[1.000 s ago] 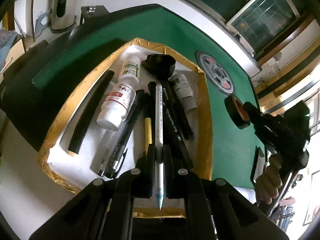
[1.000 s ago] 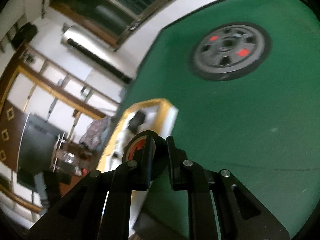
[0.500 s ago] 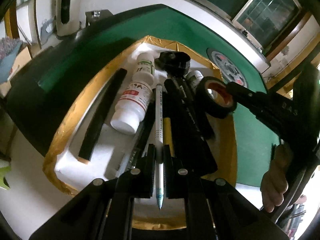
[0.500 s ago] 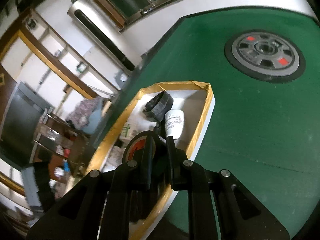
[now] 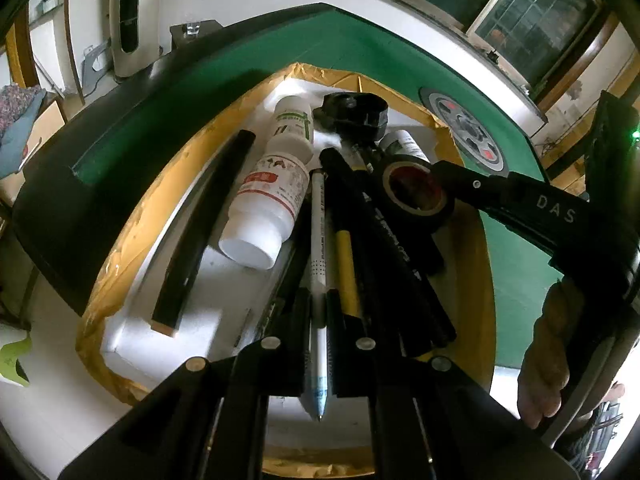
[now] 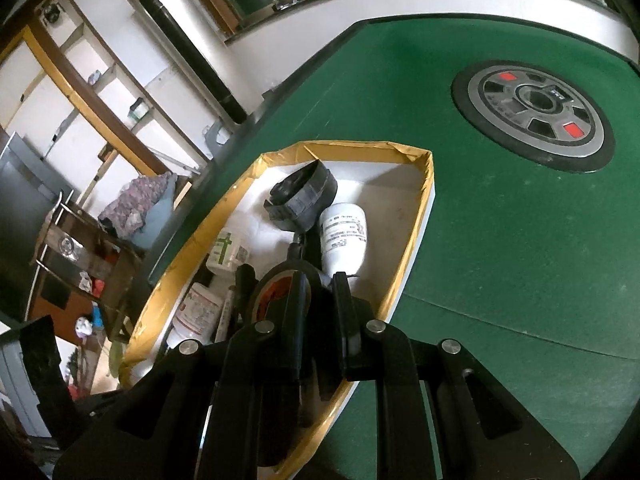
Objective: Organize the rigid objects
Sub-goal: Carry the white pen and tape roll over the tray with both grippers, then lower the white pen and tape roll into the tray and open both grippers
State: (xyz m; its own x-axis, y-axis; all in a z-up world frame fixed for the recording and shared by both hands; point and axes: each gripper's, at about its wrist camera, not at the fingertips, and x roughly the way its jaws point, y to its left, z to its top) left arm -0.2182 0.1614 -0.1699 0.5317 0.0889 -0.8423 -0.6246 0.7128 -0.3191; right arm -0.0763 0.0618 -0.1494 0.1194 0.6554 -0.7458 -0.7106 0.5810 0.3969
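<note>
while both hands hover over the box, each gripper is carrying something to add to it. the left gripper [image 5: 319, 328] is clenched on a white pen [image 5: 318, 248], which runs up between its fingers with the tip pointing back toward the camera, held above the pile of dark pens and markers [image 5: 384, 248] in the foam tray [image 5: 132, 216], the one with yellow tape round its rim. the right gripper [image 6: 318, 320] is clamped on a roll of black tape [image 5: 416, 196], one finger through the hole and one outside; from the left wrist view the roll hangs over the right side of the tray, above the markers and just in front of a small white bottle [image 6: 344, 236]. two larger white bottles [image 5: 272, 200] lie end to end on the left, a black strip [image 5: 200, 236] beside them, and a dark chunky object [image 6: 302, 200] sits at the far end. the tray rests on a green table [image 6: 500, 260] with a round dial [image 6: 532, 114] set in the middle.

i'd say this is the placing step, with two items nearly home. next the right hand needs to lower the roll into a free spot, probably the bare corner near the small bottle, and part its jaws so the roll slips off the inner finger. the pen wants laying parallel with the other pens before release, so it doesn't roll across them.
</note>
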